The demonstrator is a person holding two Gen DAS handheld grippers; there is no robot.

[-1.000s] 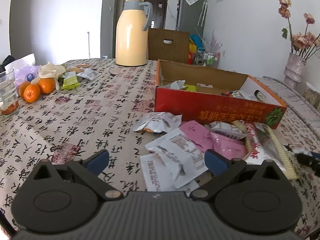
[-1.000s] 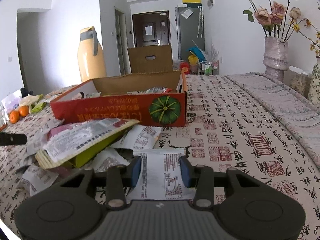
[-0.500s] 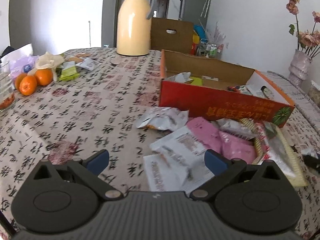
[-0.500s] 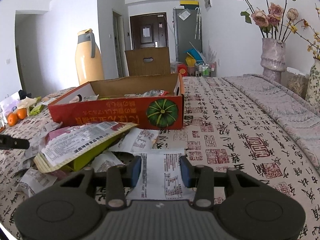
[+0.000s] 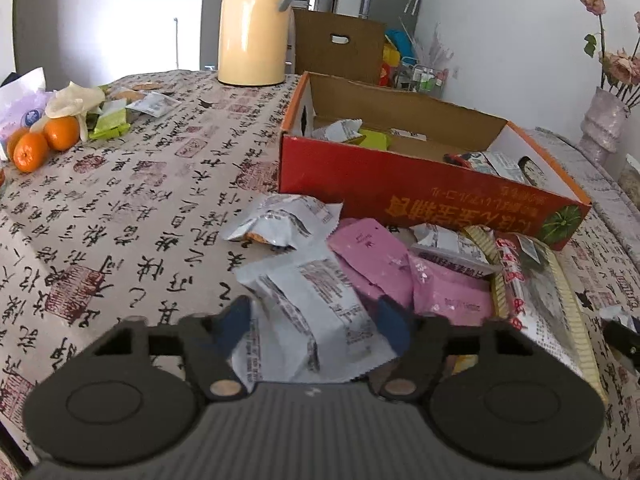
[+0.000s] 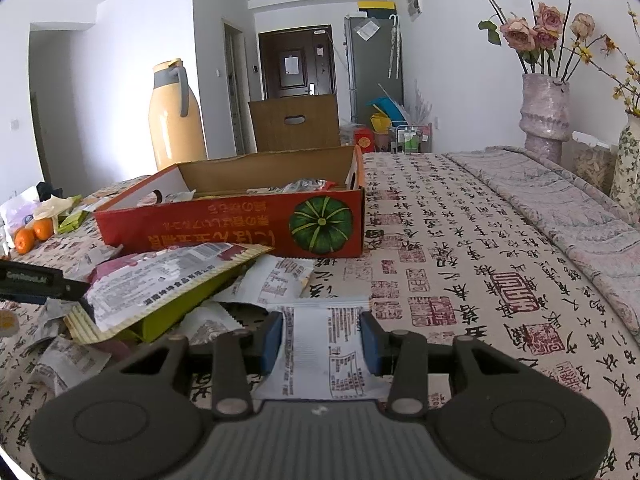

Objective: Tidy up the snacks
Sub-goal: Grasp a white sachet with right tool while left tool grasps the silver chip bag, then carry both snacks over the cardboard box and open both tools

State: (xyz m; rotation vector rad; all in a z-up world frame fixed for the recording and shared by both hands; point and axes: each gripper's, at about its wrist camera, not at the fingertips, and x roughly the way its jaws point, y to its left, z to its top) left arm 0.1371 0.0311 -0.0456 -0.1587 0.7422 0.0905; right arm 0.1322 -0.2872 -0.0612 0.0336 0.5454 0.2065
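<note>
Covering table, calligraphy-print cloth point(image 5: 132, 200), white walls point(image 6: 452, 60)

Bright daylight, fisheye warp, slight blur

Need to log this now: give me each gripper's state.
Left gripper: closing around a white packet, not yet gripping.
Right gripper: shut on a white wrapper.

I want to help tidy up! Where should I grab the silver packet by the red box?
Pinch the silver packet across its puffy middle, coming from above on the open tablecloth side. It lies flat, and the red box and pink packets crowd its other sides.
</note>
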